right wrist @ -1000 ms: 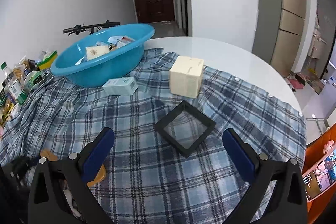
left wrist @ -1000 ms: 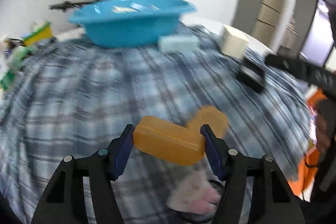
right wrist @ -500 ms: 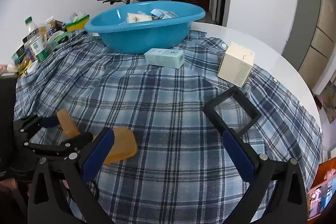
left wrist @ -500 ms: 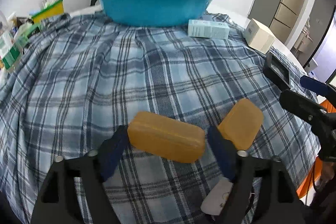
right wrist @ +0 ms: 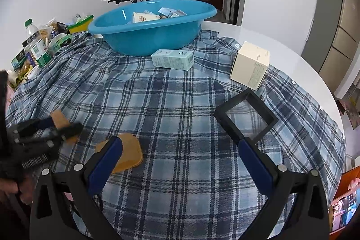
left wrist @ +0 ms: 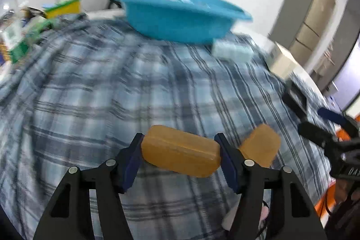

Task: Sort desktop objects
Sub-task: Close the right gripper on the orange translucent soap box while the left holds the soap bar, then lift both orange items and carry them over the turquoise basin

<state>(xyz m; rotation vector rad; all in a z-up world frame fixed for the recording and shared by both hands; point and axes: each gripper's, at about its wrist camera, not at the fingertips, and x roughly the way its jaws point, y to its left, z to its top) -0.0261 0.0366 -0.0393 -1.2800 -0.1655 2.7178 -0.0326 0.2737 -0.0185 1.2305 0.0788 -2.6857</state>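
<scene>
Objects for sorting lie on the plaid-covered surface point(right wrist: 180, 105) around our landmark, the blue basin point(right wrist: 153, 37). Just before the basin: a mint carton point(right wrist: 172, 59); to its right, a cream box point(right wrist: 250, 65), then a black frame point(right wrist: 246, 115). Nearest us, the left gripper point(left wrist: 180, 150) pinches one amber bar point(left wrist: 181, 151); another amber bar point(right wrist: 130, 154) lies alongside. We note the right gripper point(right wrist: 180, 163) fingers spread, holding nothing.

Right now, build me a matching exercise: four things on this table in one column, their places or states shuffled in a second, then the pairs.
Things:
1. amber bar
2. second amber bar
3. mint green box
4. black frame

Places:
A. lying flat on the plaid cloth, near the cream box
B. clamped in the left gripper
C. beside the blue basin
D. loose on the cloth, by the open right gripper

Pairs: 1-B, 2-D, 3-C, 4-A
</scene>
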